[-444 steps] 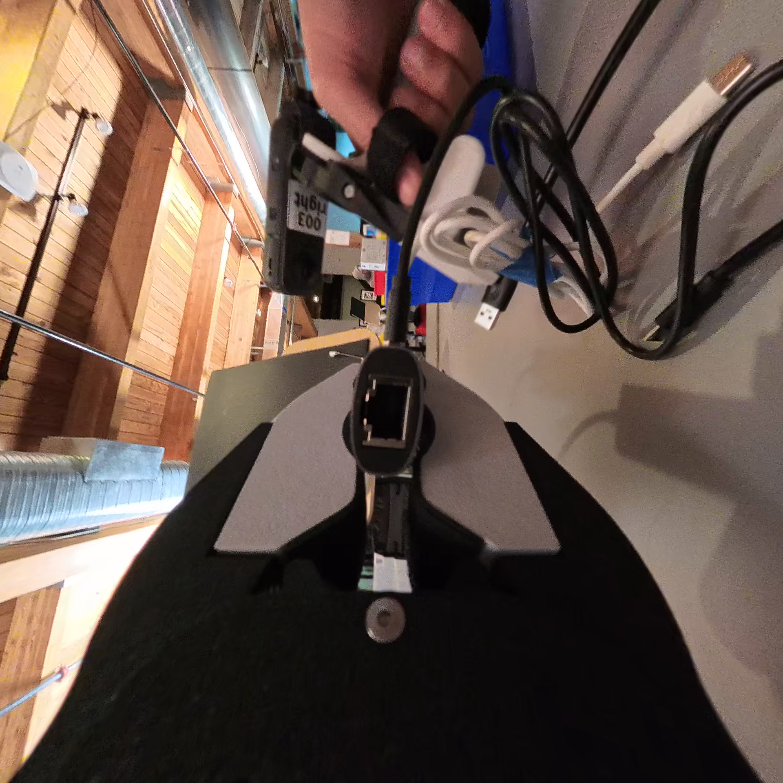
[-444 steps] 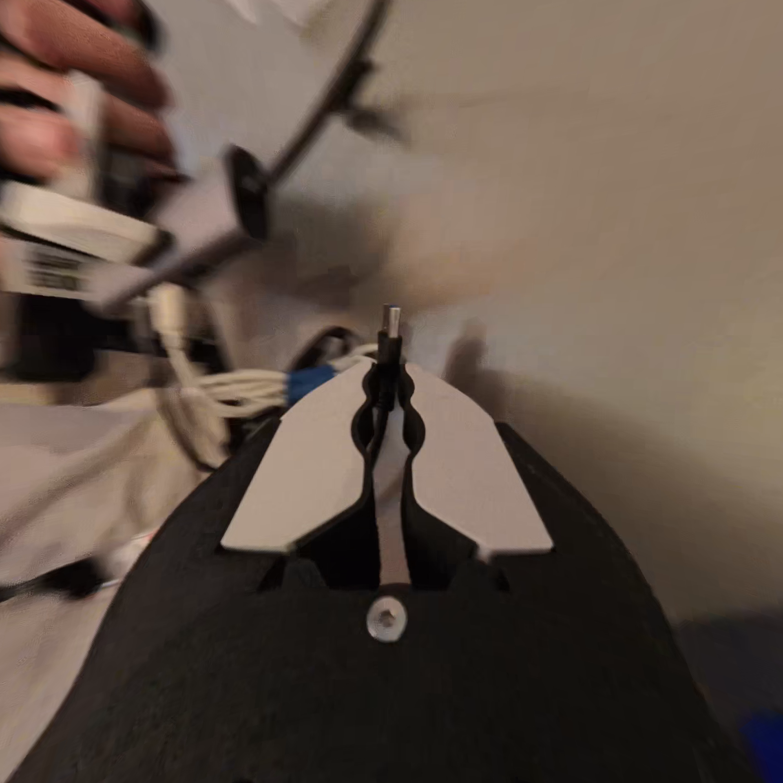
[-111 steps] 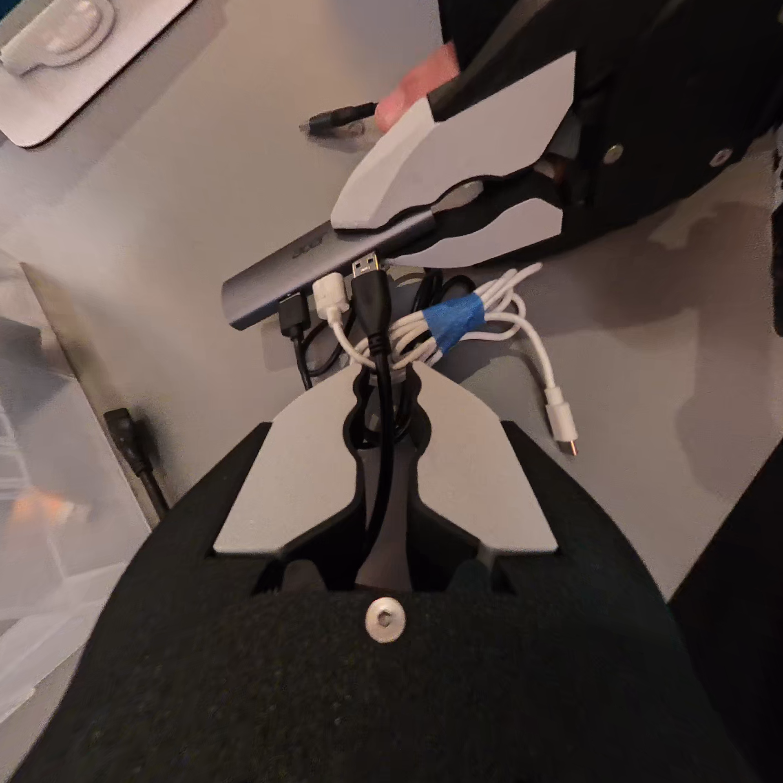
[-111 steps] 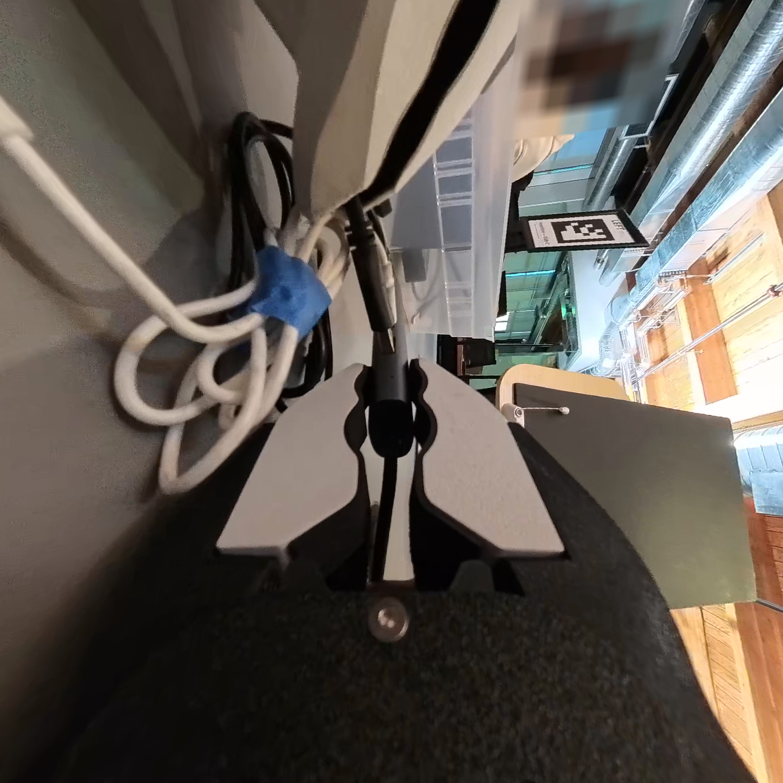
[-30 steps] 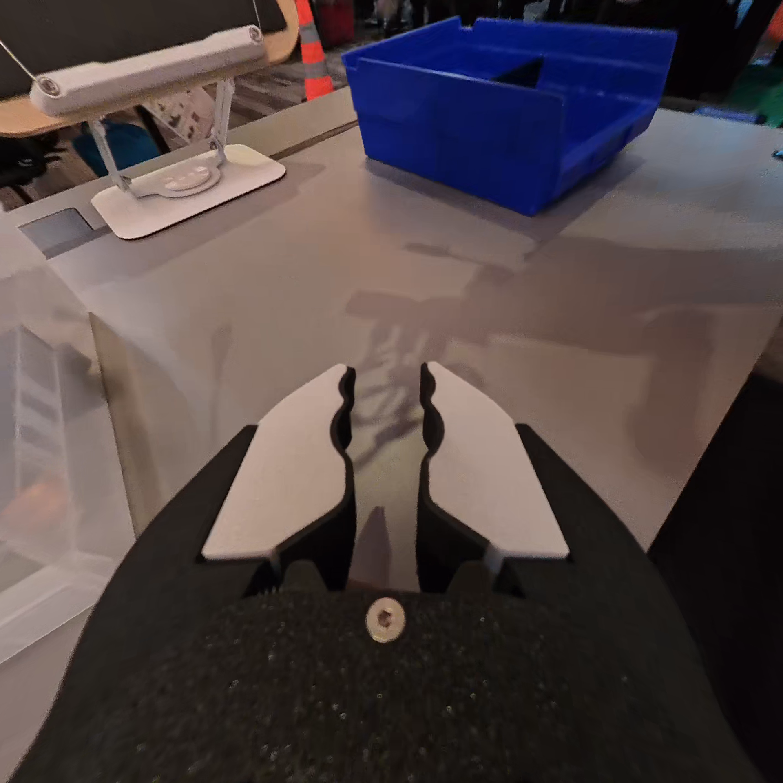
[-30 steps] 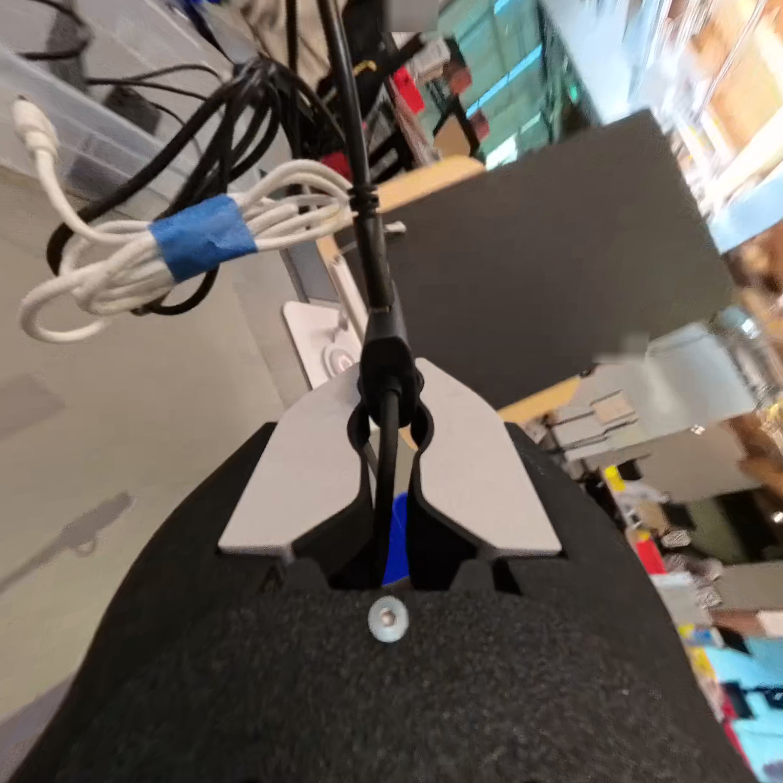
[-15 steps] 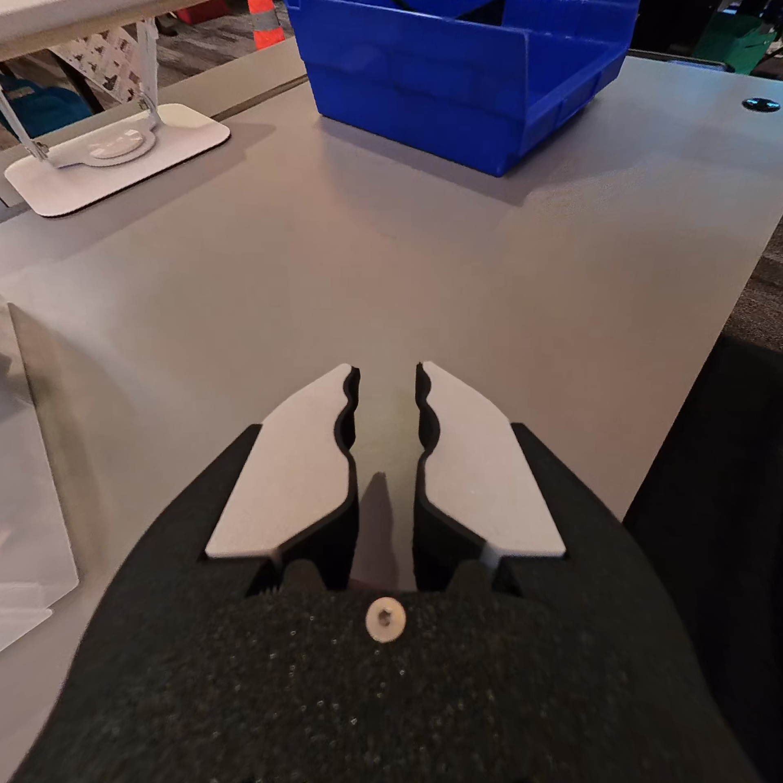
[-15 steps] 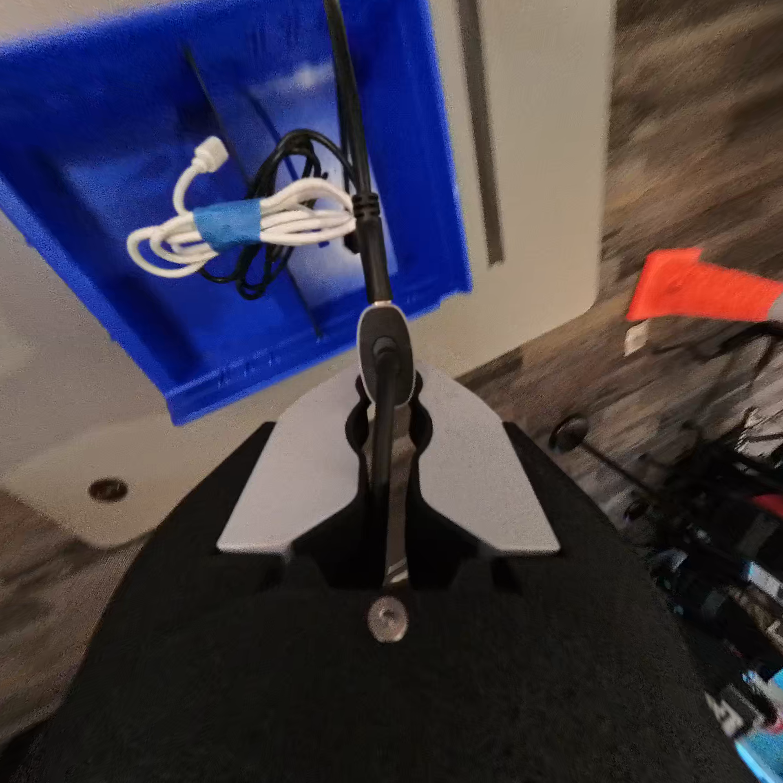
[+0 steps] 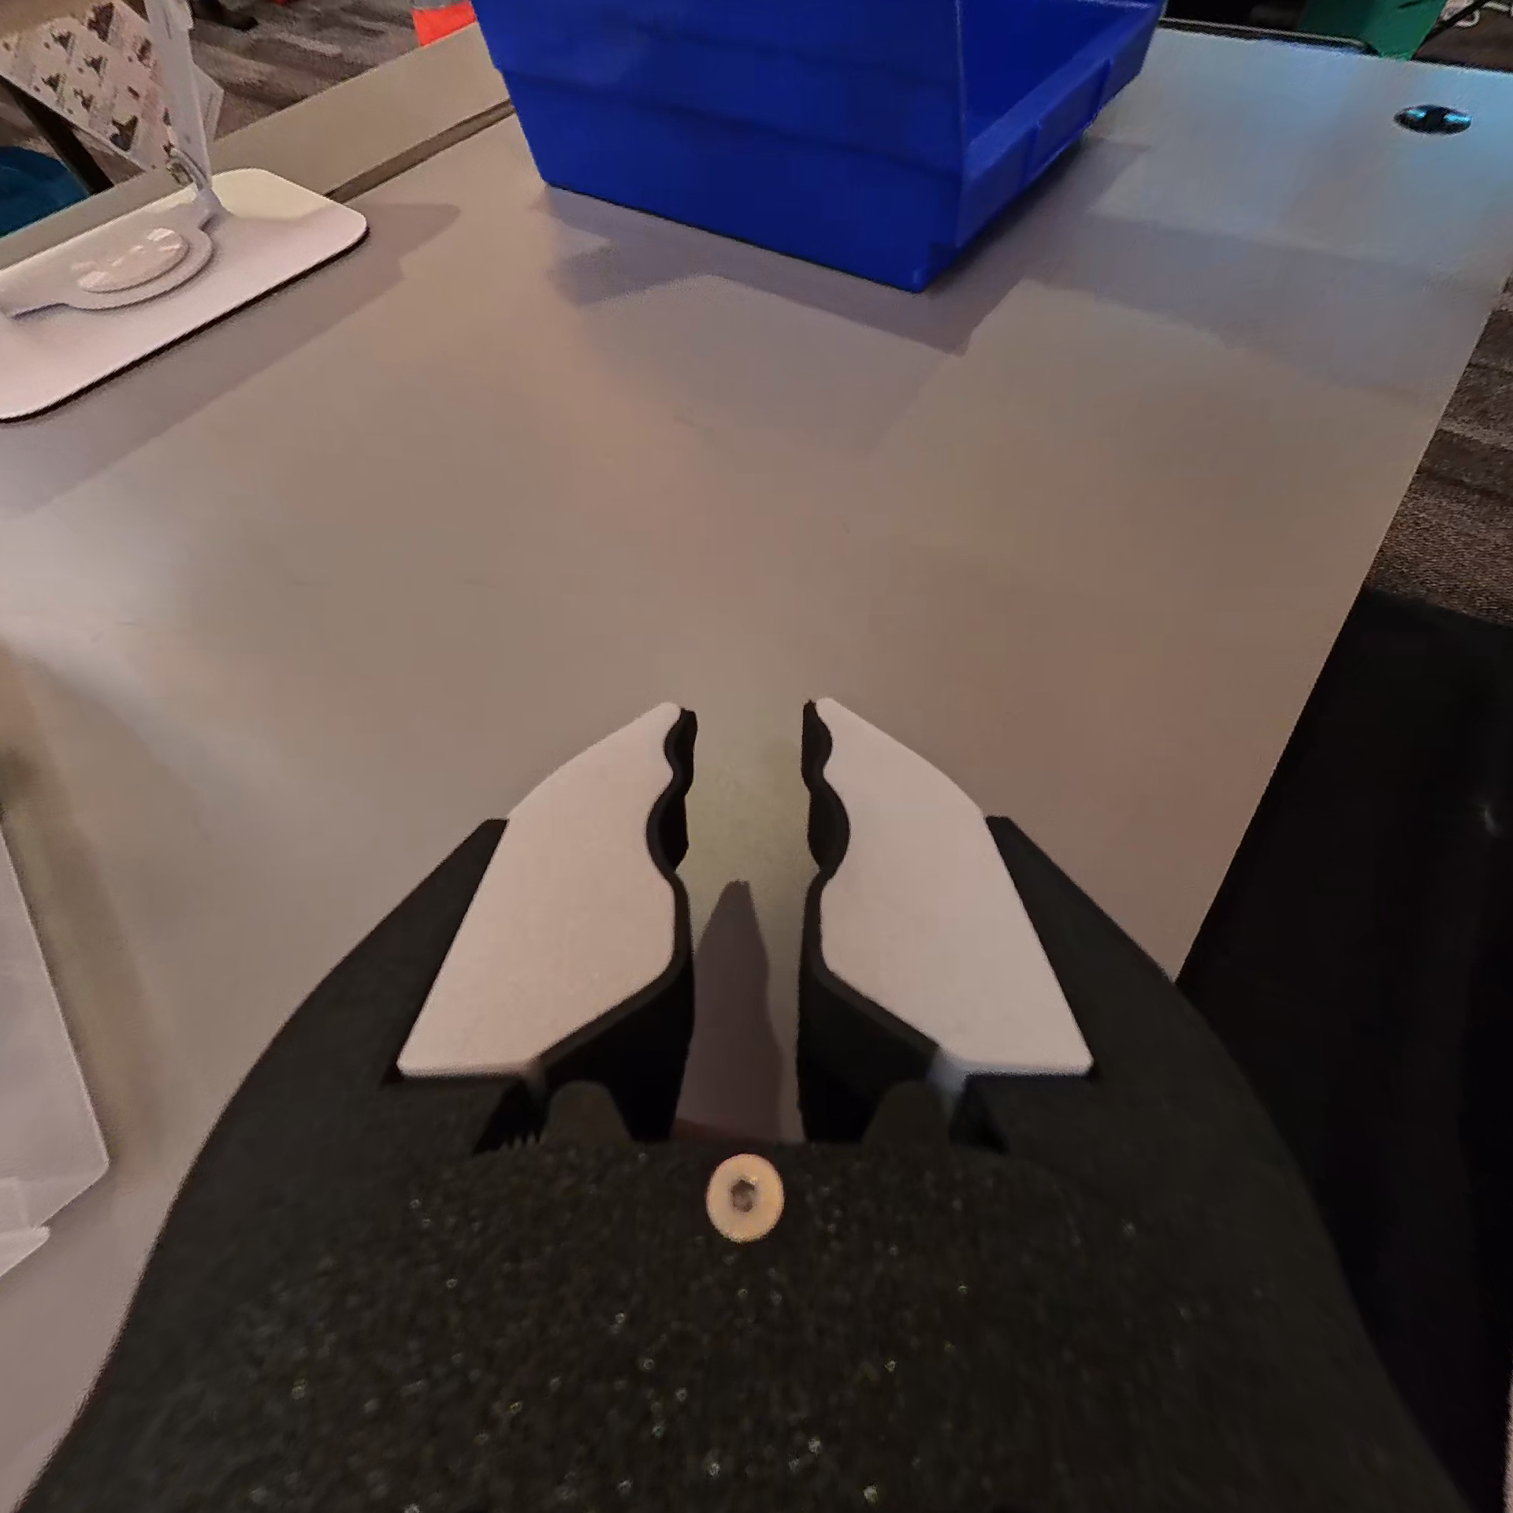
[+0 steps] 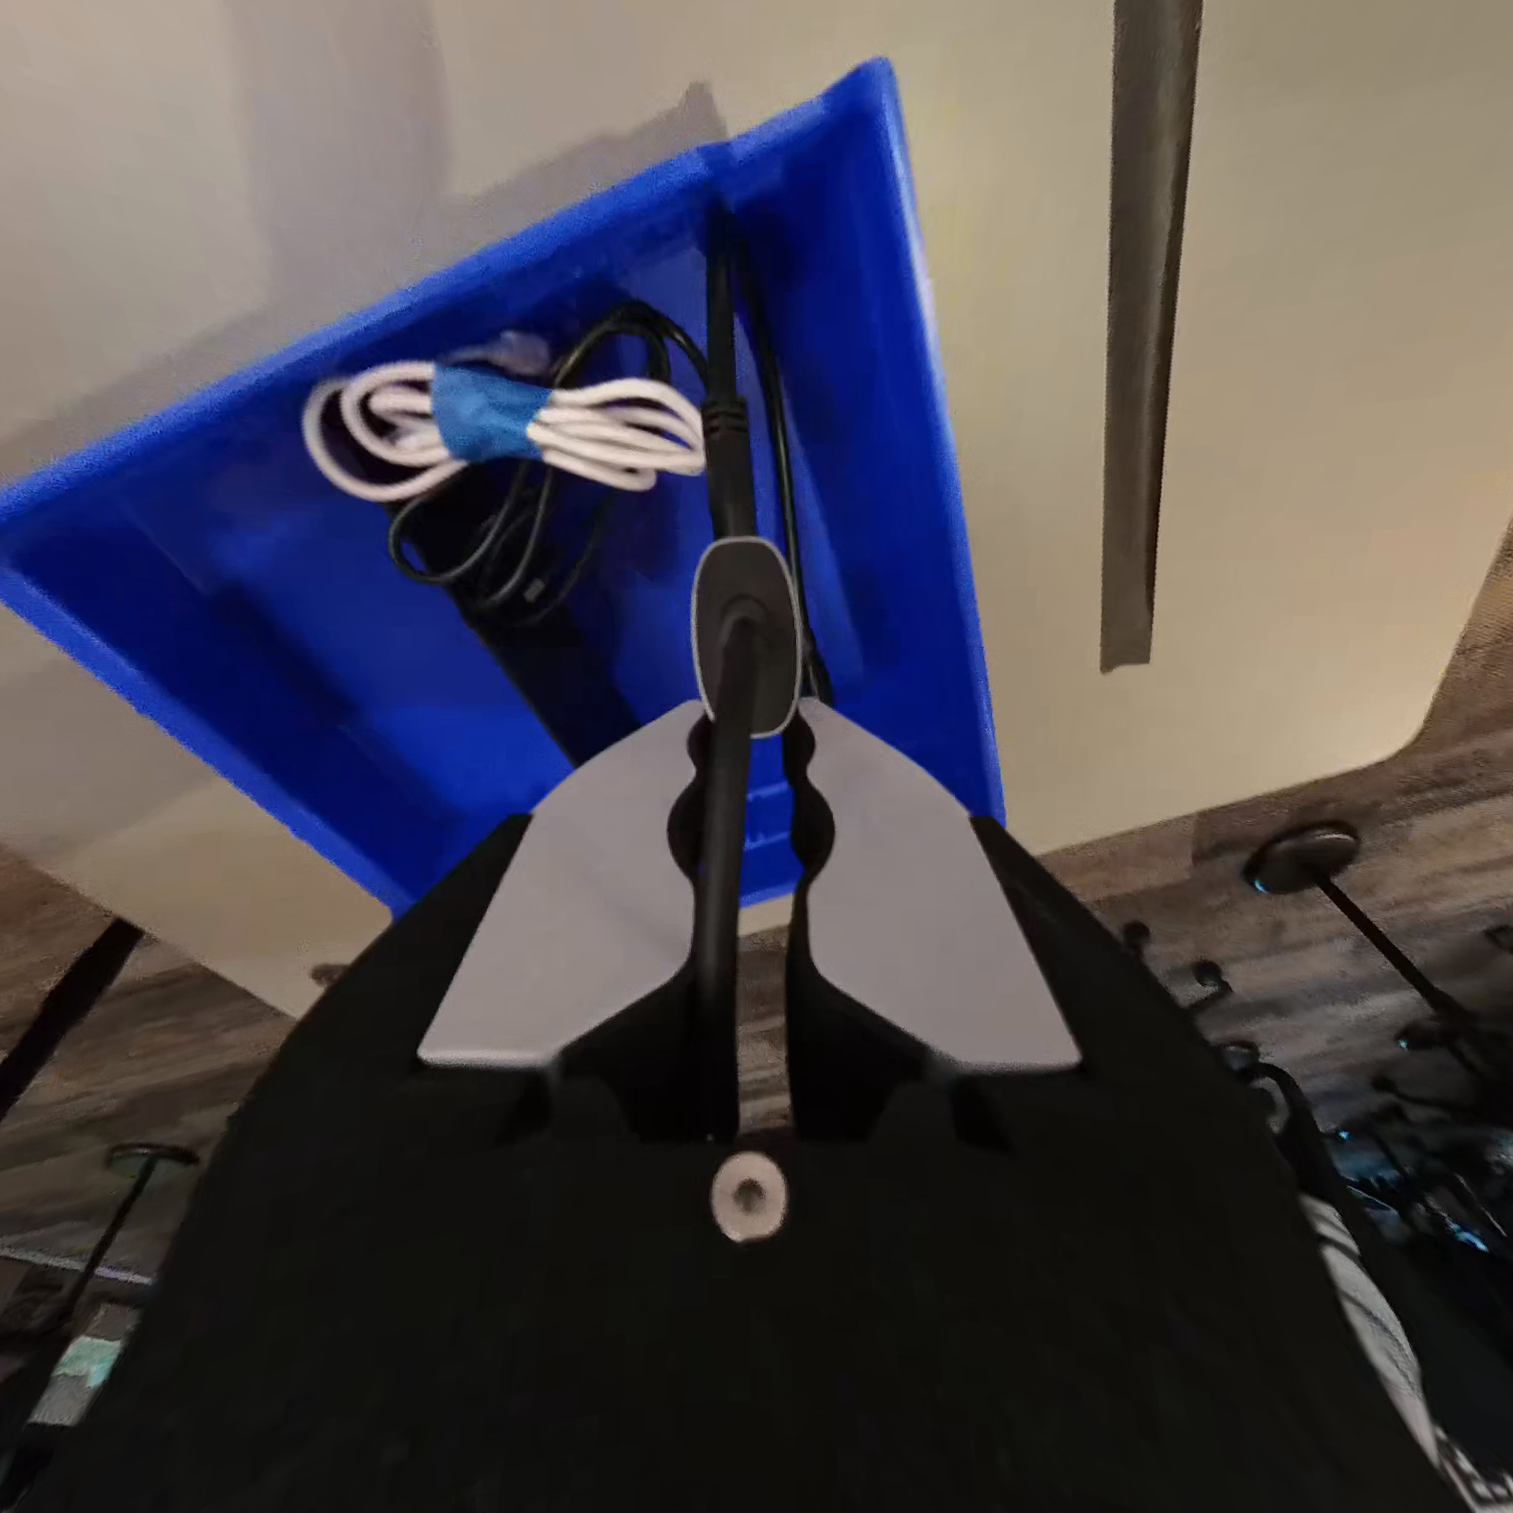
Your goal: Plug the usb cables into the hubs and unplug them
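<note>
Since half a second ago, cables (image 10: 499, 434) are dropping lower into the blue bin (image 10: 917, 508). Left gripper (image 9: 747, 720) is hovering empty over the worktop (image 9: 737, 458), jaws apart, bin beyond. Right gripper (image 10: 747, 720) is pinching the hub (image 10: 747, 639) above the bin, its lead running between the jaws.

We see a grey table (image 9: 737, 458) filling most of the left wrist frame, its edge running down the right side. A blue bin (image 9: 786, 139) stands on it at the top centre. A white stand base (image 9: 164, 278) lies flat at the upper left. A round dark grommet (image 9: 1431, 119) sits in the tabletop at the upper right. A clear box (image 9: 33, 1064) rests at the left edge.
</note>
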Motion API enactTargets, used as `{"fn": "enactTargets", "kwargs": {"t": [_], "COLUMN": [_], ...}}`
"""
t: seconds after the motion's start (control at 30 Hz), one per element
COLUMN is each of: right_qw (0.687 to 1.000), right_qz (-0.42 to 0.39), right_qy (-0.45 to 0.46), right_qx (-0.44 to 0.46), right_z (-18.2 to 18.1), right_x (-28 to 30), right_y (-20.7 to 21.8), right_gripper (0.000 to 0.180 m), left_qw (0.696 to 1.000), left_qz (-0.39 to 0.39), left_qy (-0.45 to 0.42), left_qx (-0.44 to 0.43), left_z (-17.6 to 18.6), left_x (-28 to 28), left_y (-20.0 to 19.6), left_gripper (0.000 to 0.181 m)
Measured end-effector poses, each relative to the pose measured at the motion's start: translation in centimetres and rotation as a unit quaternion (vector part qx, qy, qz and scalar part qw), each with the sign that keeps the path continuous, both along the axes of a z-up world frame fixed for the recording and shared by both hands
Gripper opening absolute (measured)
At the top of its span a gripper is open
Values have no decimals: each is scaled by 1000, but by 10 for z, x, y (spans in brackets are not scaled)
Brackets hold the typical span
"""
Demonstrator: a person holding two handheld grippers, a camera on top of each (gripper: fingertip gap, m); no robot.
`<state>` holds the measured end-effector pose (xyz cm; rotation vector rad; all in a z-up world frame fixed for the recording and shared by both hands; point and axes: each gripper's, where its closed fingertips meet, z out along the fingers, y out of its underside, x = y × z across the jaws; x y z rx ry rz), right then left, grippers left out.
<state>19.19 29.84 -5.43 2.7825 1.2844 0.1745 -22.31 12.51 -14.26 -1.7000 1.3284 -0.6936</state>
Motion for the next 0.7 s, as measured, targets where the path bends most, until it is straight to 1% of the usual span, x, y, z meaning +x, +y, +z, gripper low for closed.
{"fn": "enactTargets", "kwargs": {"t": [0.17,0.3,0.37,0.4,0.47,0.53,0.57,0.7], "right_qw": [998,994,992,990,983,973,968,945], "right_qz": [-54,-103,-113,-119,-139,-151,-152,-134], "right_qy": [16,43,59,72,105,148,163,197], "right_qx": [-10,-10,13,27,63,93,113,225], "right_z": [-44,-80,-88,-87,-75,-53,-38,32], "right_x": [23,39,45,47,49,49,50,54], "right_y": [4,-5,-4,-2,4,7,8,9], "right_gripper": [14,14,12,14,39,51,54,54], "left_qw": [1000,1000,1000,1000,1000,1000,1000,1000], "left_qz": [-4,-6,-8,-8,-8,-9,-9,-6], "left_qy": [-1,-2,-2,-2,-6,-11,-12,-12], "left_qx": [-8,-17,-18,-18,-19,-24,-26,-25], "left_z": [-2,-3,-3,-3,-2,-1,-1,0], "left_x": [-4,-4,-3,-3,-2,0,0,-1], "left_y": [-2,-2,-2,-2,-2,-2,-2,-1], "left_gripper": [24,24,24,24,24,24,24,24]}}
